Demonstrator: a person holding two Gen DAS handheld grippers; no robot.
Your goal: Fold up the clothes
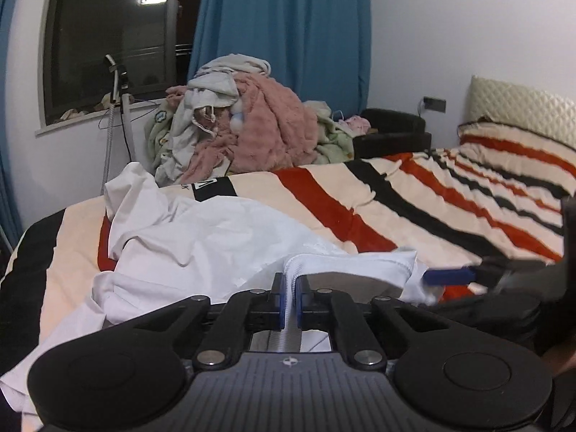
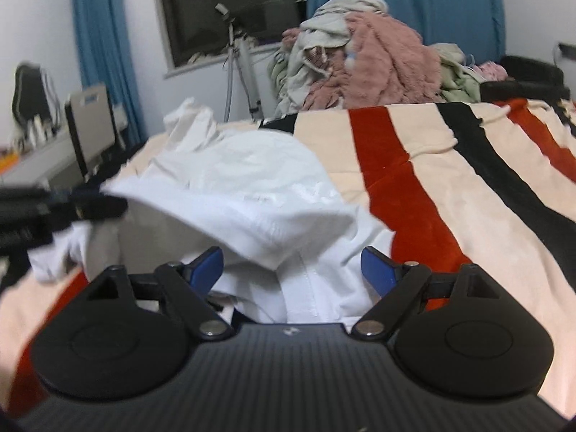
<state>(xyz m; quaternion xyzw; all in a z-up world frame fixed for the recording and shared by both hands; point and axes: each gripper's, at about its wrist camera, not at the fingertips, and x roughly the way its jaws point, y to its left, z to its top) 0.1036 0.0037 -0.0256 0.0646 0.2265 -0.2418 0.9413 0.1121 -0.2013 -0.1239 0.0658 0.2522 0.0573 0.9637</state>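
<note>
A crumpled white garment (image 1: 201,237) lies on the striped bed, also in the right wrist view (image 2: 244,180). My left gripper (image 1: 289,288) is shut on a ribbed white edge of the garment and lifts it; it also shows at the left of the right wrist view (image 2: 90,205). My right gripper (image 2: 291,270) is open, its blue fingers (image 2: 205,264) on either side of a fold of the white cloth below the lifted edge. Its blue finger (image 1: 448,275) shows in the left wrist view beside the garment's corner.
The bed carries a cream, red and black striped blanket (image 1: 414,201). A heap of pink and grey clothes (image 1: 248,122) sits beyond the bed's far edge by blue curtains (image 1: 288,28). A dark window, a stand (image 2: 244,68) and a desk (image 2: 54,147) are to the left.
</note>
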